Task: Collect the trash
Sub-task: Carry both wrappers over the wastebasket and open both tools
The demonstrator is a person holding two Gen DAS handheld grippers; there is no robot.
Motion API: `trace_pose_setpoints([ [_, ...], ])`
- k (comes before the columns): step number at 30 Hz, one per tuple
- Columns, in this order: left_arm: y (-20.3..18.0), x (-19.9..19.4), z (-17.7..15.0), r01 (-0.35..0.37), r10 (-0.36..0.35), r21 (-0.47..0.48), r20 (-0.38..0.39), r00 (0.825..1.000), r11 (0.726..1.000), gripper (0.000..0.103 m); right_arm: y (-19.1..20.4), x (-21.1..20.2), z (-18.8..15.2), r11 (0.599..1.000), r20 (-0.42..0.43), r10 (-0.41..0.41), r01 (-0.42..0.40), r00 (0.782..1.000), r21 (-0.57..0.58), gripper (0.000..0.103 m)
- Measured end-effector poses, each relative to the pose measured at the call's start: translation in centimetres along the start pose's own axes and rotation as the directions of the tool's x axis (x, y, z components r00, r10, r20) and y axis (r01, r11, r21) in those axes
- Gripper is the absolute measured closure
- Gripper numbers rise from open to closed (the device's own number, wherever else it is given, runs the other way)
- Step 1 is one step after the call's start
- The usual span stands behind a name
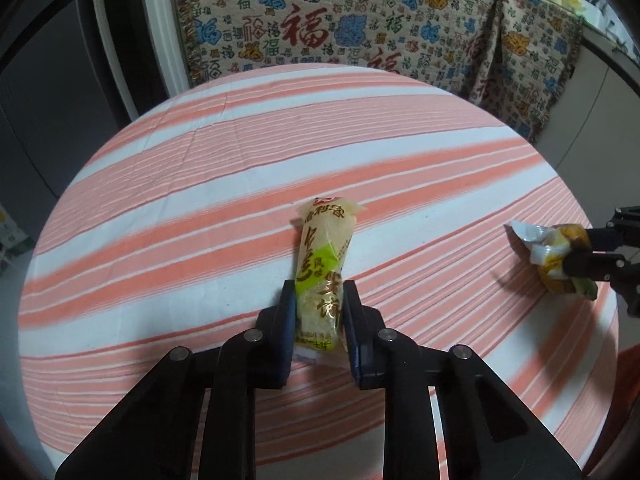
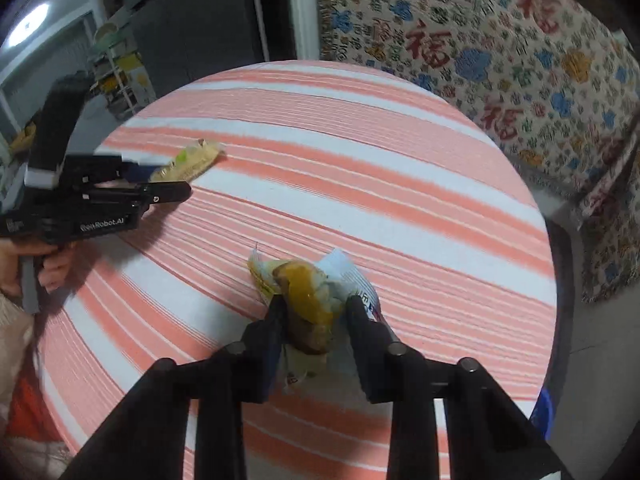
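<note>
"福" across the hanging cloth (image 1: 320, 20); "Robot.AI" on the left claw (image 2: 160, 184)

Striped tablecloth (image 1: 200, 184) covers the round table

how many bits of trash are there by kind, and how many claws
long yellow-green snack wrapper: 1, in the left claw
crumpled yellow and white wrapper: 1, in the right claw
claws: 2
total: 2 pieces of trash, 2 claws, all over the striped tablecloth
</note>
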State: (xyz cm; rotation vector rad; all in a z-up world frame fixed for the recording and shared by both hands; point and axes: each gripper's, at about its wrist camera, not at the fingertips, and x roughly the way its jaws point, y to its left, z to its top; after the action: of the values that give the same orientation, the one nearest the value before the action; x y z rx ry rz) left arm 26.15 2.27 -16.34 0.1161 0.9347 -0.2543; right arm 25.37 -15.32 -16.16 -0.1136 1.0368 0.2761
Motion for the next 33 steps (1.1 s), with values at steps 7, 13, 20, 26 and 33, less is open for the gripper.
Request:
trace_pose_setpoints([
  [7, -2.0, -3.2, 0.0, 0.093, -0.091, -0.034, 0.071, 0.993, 0.995, 0.085, -1.9, -4.4, -1.3, 0.994, 0.086, 0.014, -0.024, 0.996, 0.110, 0.085],
  [13, -8.8, -5.8, 0.7, 0.149, -0.152, 0.039, 0.093, 0.984, 0.988, 0.085, -4.6, -9.1, -2.7, 0.985, 0.154, -0.030, 0.003, 0.988, 0.171, 0.085],
  [20, -19.9, -7.3, 2.9, 0.247, -0.259, 0.126, 0.090, 0.962, 0.961, 0.085, -11.7, -14.5, -6.4, 0.948, 0.187, -0.154, 0.092, 0.970, 0.303, 0.085],
  [26, -30.2, -5.9, 3.9, 0.335, -0.351, 0.204, 0.045, 0.935, 0.920, 0.085, -19.0, -17.7, -11.9, 0.883, 0.172, -0.262, 0.164, 0.950, 0.441, 0.085],
  [33, -39.8, -2.6, 2.6, 0.397, -0.407, 0.262, -0.020, 0.913, 0.880, 0.085, -25.3, -17.3, -17.5, 0.800, 0.113, -0.337, 0.221, 0.934, 0.557, 0.085],
])
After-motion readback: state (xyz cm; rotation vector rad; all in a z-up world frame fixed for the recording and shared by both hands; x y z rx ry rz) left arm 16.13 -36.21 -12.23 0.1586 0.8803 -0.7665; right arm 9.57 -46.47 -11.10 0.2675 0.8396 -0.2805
